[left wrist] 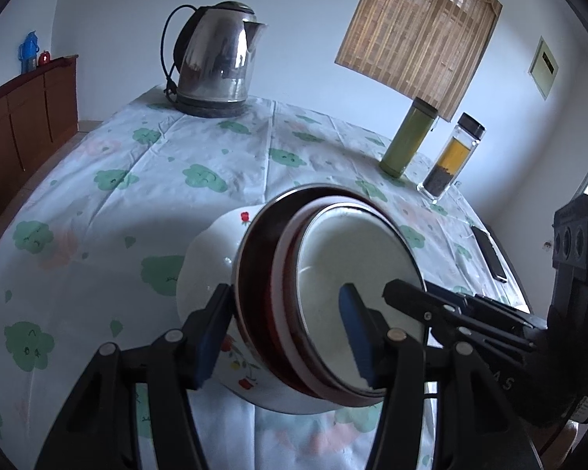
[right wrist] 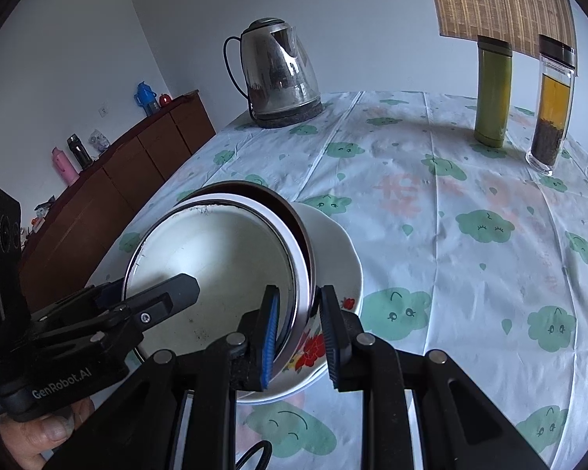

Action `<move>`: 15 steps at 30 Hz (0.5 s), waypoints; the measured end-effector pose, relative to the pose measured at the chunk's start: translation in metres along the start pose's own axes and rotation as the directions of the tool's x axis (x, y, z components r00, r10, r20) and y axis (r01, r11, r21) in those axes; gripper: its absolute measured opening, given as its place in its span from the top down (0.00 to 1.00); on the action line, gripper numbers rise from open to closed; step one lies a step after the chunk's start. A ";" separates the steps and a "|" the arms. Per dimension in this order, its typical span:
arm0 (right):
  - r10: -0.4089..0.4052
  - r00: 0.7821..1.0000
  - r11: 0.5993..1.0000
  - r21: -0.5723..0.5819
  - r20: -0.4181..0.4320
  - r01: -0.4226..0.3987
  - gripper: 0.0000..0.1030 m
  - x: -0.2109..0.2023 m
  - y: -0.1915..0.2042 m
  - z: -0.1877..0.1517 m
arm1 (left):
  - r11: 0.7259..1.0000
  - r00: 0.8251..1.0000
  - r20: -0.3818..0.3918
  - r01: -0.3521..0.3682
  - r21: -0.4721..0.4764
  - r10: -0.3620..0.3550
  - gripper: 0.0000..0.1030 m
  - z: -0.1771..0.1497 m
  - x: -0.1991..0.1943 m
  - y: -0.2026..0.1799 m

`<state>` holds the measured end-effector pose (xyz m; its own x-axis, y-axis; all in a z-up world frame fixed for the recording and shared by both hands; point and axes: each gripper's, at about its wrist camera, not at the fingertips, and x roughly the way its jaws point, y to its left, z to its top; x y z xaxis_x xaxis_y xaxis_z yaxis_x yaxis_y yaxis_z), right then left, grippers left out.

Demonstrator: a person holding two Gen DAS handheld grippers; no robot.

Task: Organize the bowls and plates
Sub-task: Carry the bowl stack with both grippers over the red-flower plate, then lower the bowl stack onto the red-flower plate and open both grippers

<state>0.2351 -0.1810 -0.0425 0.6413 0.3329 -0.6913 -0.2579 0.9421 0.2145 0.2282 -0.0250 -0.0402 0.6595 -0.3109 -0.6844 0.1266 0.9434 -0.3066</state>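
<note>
While both grippers pinch its rims, the nested stack of round glossy bowls (left wrist: 333, 293) tilts. The left gripper (left wrist: 282, 329) and right gripper (right wrist: 300, 333) clamp opposite sides; the steel kettle (left wrist: 215, 55) stands at eleven o'clock.

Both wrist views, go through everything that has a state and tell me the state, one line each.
left gripper: shut on stacked bowls' rim
right gripper: shut on stacked bowls' opposite rim
stacked bowls: nested, tilted
floral bowl: outermost, white, under the nested ones
kettle: upright, lid closed
green flask: upright, capped
glass tea bottle: upright, capped, partly full
</note>
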 end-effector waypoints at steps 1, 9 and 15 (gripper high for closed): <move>0.002 1.000 1.000 0.000 0.009 -0.002 0.78 -0.001 0.001 0.000 | 1.000 1.000 -0.001 -0.001 -0.005 0.001 0.47 0.000 0.002 0.002; -0.007 0.999 1.000 -0.002 0.051 0.007 0.78 0.000 0.003 -0.002 | 1.000 1.000 -0.011 -0.004 0.012 0.005 0.47 -0.003 0.012 0.002; -0.013 0.997 1.000 0.005 0.072 0.013 0.78 0.003 0.001 -0.003 | 0.998 0.999 0.008 -0.036 0.056 0.036 0.46 -0.004 0.013 -0.004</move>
<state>0.2348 -0.1791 -0.0462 0.6953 0.3224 -0.6423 -0.2456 0.9465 0.2091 0.2330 -0.0337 -0.0507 0.6694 -0.2758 -0.6898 0.1437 0.9591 -0.2439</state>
